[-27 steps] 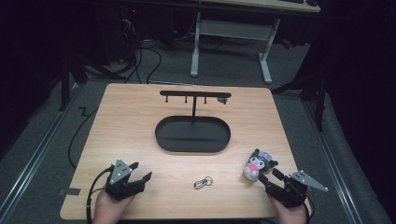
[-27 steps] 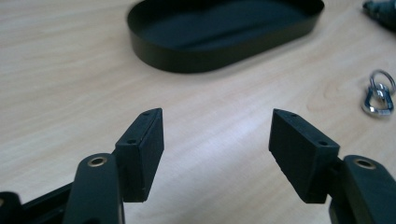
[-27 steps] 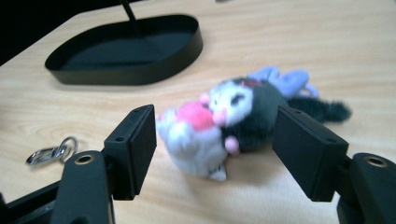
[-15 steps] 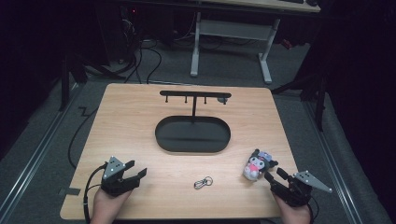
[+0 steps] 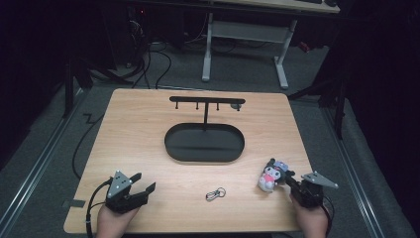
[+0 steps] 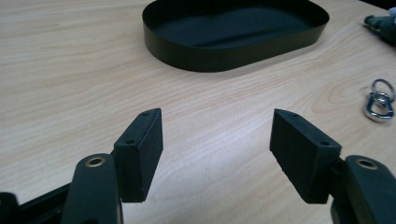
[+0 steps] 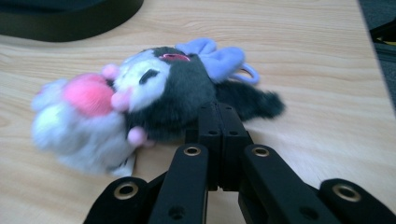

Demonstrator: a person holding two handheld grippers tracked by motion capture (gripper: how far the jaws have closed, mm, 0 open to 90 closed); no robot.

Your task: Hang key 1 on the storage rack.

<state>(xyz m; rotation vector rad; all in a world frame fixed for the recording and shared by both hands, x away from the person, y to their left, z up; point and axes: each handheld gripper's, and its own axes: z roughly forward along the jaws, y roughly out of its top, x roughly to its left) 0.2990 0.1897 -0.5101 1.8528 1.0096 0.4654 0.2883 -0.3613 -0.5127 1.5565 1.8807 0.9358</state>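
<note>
High view: fixed above the near edge, facing forward and down, far, whole table (image 5: 148, 119) | Left gripper view: low, close, facing the black oval tray (image 6: 233, 51) | Right gripper view: low, very close on the plush toy (image 7: 140, 102) | Shared: tray (image 5: 204, 144), plush toy (image 5: 270, 176), key ring (image 5: 216, 194) (image 6: 378, 100)

On my table (image 5: 143, 129) the oval tray (image 5: 204, 144) sits at the middle, with the hook stand (image 5: 206, 102) rising from its far edge. Nearer me, the key clip (image 5: 215, 193) lies before the tray. The plush toy (image 5: 270, 175) lies right of the clip, my right tongs (image 5: 288, 180) touching it; my left tongs (image 5: 141, 184) rest at the near left.
</note>
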